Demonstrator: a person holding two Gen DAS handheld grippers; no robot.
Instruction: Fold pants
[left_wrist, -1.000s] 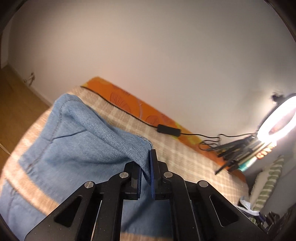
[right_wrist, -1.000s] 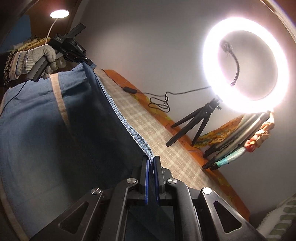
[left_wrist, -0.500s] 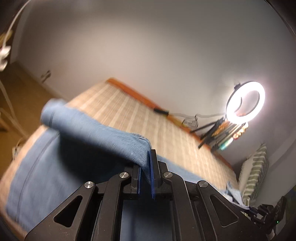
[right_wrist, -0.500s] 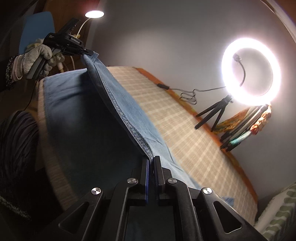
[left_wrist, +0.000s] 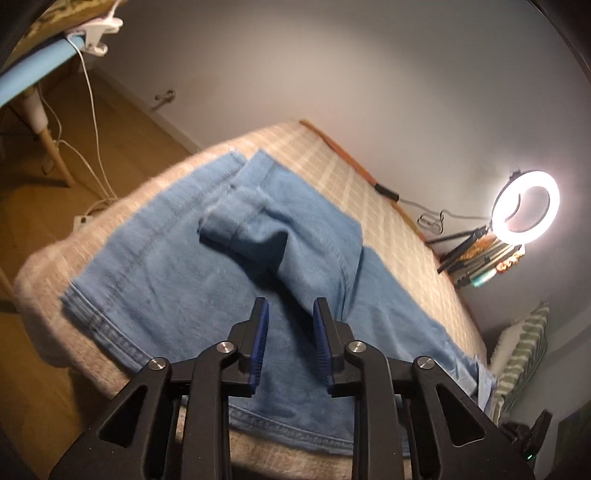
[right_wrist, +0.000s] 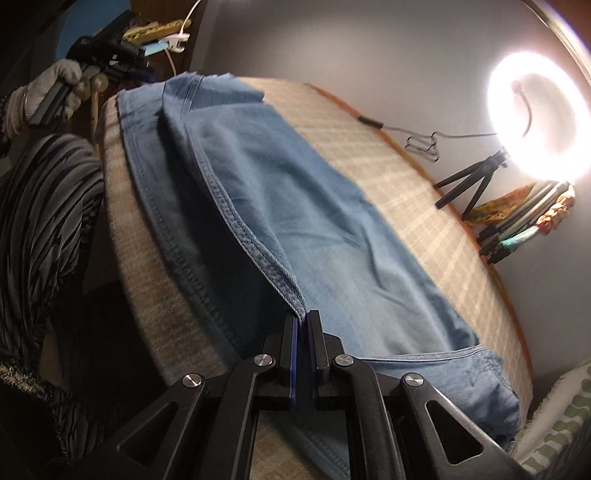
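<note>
Light blue denim pants (left_wrist: 177, 266) lie spread on the checked bed cover, with a rumpled fold (left_wrist: 258, 236) lying across the middle. My left gripper (left_wrist: 290, 314) is open and empty, just above the pants near the bed's front edge. In the right wrist view the pants (right_wrist: 332, 236) stretch along the bed. My right gripper (right_wrist: 302, 321) is shut on the stitched hem of the pants (right_wrist: 258, 251), holding it a little above the bed. The left gripper (right_wrist: 110, 48) shows at the far end in a gloved hand, apart from the cloth.
A lit ring light on a tripod (left_wrist: 524, 206) (right_wrist: 535, 122) stands at the bed's far side by the wall, with a cable (left_wrist: 428, 218) and pens beside it. A striped pillow (left_wrist: 524, 354) lies at the right. A chair and white cords (left_wrist: 88, 110) stand on the wooden floor at left.
My left gripper has opened and let go of the hem, which dropped onto the pants. Both grippers have swung toward the bed's near edge; the right one still holds the hem.
</note>
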